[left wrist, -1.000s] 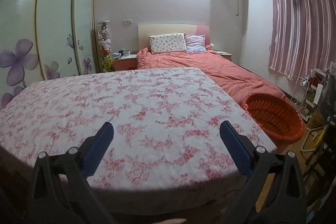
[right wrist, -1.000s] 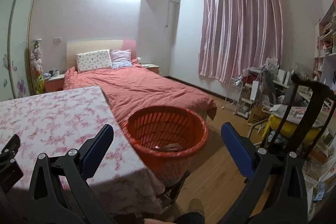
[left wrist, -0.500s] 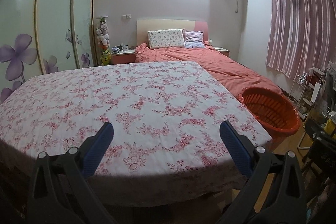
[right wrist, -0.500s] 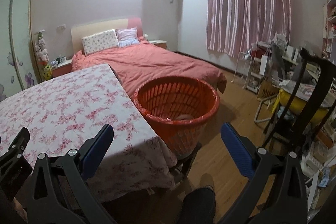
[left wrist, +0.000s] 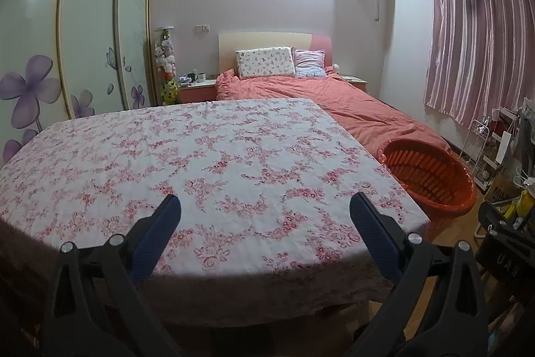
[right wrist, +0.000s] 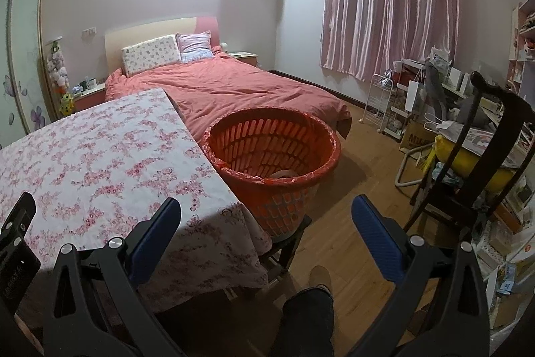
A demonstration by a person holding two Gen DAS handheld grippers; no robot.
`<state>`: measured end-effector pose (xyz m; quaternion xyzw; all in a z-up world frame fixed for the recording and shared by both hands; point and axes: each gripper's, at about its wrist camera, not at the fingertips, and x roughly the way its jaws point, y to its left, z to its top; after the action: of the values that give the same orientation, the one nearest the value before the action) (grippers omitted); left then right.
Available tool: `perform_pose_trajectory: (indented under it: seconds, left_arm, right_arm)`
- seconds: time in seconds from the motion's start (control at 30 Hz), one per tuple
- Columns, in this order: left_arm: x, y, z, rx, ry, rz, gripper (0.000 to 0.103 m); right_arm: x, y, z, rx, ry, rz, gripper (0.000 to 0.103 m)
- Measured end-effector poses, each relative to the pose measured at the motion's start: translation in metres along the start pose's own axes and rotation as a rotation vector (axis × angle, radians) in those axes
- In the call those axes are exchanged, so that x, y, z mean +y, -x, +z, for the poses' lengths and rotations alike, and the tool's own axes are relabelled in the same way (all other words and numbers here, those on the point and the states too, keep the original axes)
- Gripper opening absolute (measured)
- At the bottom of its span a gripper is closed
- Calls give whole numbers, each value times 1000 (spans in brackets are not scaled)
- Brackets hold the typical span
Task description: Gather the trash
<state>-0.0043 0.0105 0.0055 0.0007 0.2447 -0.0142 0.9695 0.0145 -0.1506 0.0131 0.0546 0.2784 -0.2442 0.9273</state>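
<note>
An orange slatted basket [right wrist: 272,143] lined with a red bag stands on a low stand off the table's right corner; a pale crumpled scrap [right wrist: 284,173] lies at its bottom. The same basket [left wrist: 428,176] shows at the right of the left wrist view. A floral cloth covers the table [left wrist: 207,156], and no loose trash shows on it. My left gripper [left wrist: 262,219] hovers open over the table's near edge, holding nothing. Between the table corner and the floor my right gripper [right wrist: 265,219] is open and empty, short of the basket.
A bed with a salmon cover [right wrist: 240,89] lies behind the table. A dark wooden chair [right wrist: 468,173] and cluttered shelves stand at the right. A person's leg and shoe [right wrist: 314,293] are on the wood floor below the right gripper. A wardrobe [left wrist: 83,39] lines the left wall.
Both grippers have pulled back and risen from the table and basket, so more of the table's front edge and the floor shows. Both stay open.
</note>
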Motion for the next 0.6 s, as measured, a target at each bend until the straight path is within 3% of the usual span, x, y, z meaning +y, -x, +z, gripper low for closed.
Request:
perform_pose_trajectory:
  seconds: [0.6]
  left_arm:
    - [-8,9,6,-13,3,7,99]
  right_arm:
    - [-6,10,2,-40,-8,35,101]
